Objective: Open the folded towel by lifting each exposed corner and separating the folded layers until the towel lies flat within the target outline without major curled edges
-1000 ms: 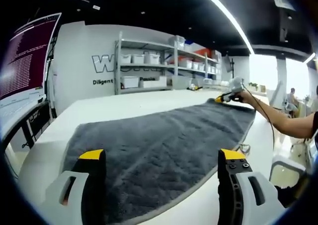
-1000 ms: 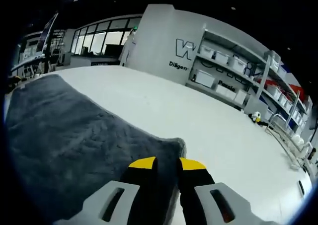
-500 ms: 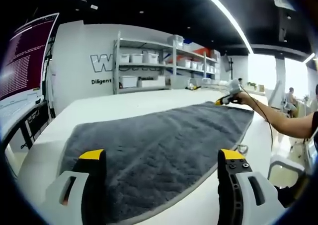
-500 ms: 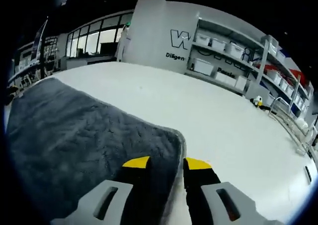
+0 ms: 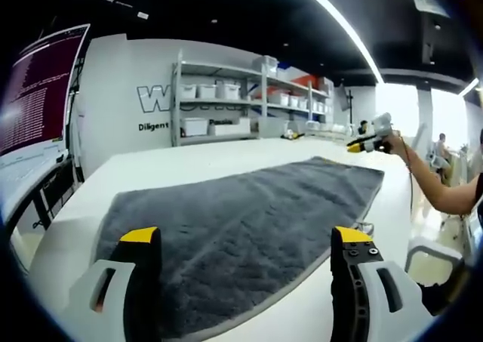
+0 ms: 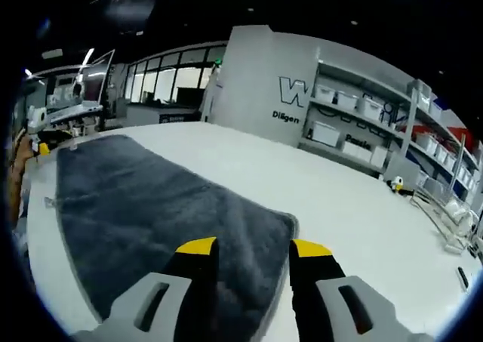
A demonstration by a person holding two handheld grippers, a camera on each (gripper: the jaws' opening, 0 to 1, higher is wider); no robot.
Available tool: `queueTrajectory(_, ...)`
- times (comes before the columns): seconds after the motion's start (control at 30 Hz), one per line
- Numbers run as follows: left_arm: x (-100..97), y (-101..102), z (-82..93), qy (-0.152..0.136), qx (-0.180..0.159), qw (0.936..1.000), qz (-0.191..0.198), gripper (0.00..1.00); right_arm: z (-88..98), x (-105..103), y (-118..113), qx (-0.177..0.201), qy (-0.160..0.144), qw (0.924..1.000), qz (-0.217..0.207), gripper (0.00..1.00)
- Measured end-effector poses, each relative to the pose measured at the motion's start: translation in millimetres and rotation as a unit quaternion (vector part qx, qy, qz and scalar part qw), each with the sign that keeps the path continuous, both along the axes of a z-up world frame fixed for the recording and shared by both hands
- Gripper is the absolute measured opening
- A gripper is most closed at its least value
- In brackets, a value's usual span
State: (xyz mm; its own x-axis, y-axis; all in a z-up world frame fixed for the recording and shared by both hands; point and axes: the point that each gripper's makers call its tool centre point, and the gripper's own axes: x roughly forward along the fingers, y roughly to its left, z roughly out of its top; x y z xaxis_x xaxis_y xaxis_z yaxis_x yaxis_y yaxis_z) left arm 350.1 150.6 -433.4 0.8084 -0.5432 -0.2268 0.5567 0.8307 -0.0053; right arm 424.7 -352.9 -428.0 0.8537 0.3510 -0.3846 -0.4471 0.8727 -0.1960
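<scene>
A dark grey towel [image 5: 249, 221] lies spread open on a wide white table [image 5: 189, 161]; in the left gripper view it runs as one long sheet away from us, and in the right gripper view the same towel [image 6: 158, 221] shows a rounded corner just ahead of the jaws, with a paler hem along its edge; we see no folded layer and no curled edge from here, though we cannot make out any target outline. We judge the towel soft, limp and light, its plush pile likely to drag on the tabletop rather than slide; the hemmed corners and edges look the best places to pinch, since the middle would only bunch.

Our left gripper [image 5: 245, 240] hangs over the near end of the towel, jaws spread wide and holding nothing; our right gripper [image 6: 245, 248] hovers above the far corner, jaws parted with towel visible between them, gripping nothing; in the left gripper view it appears raised clear of the cloth. Beyond the table stand shelves with white storage bins [image 5: 226, 93] against a lettered wall, and a monitor [image 5: 38, 93] at one side.
</scene>
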Motion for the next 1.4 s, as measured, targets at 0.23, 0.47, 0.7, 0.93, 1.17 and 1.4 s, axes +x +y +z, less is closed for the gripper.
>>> queueTrajectory(0.23,-2.7,3,-4.8,0.001,0.0,1.0,0.005,0.92,-38.6,-64,5,0.0,0.063,0.9974,0.036,0.32)
queueTrajectory(0.47,-5.7,5,-4.1,0.0,-0.009,0.9999,0.007,0.92,-68.2,-94,7,-0.011,0.119,0.9915,0.051,0.3)
queueTrajectory(0.7,-10.0,10,-5.7,0.005,-0.006,0.9999,0.008,0.92,-69.6,-95,6,0.033,0.14,0.9885,0.048,0.24)
queueTrajectory(0.93,-13.0,19,-8.5,0.007,-0.008,0.9998,0.014,0.92,-70.2,-101,3,0.01,0.146,0.987,0.068,0.24)
queueTrajectory(1.17,-16.5,27,-11.2,0.009,-0.008,0.9997,0.02,0.92,-70.5,-107,-7,0.017,0.147,0.9856,0.081,0.23)
queueTrajectory(1.4,-20.5,29,-9.7,0.009,-0.008,0.9997,0.02,0.92,-69.7,-108,-21,0.018,0.15,0.9856,0.075,0.24)
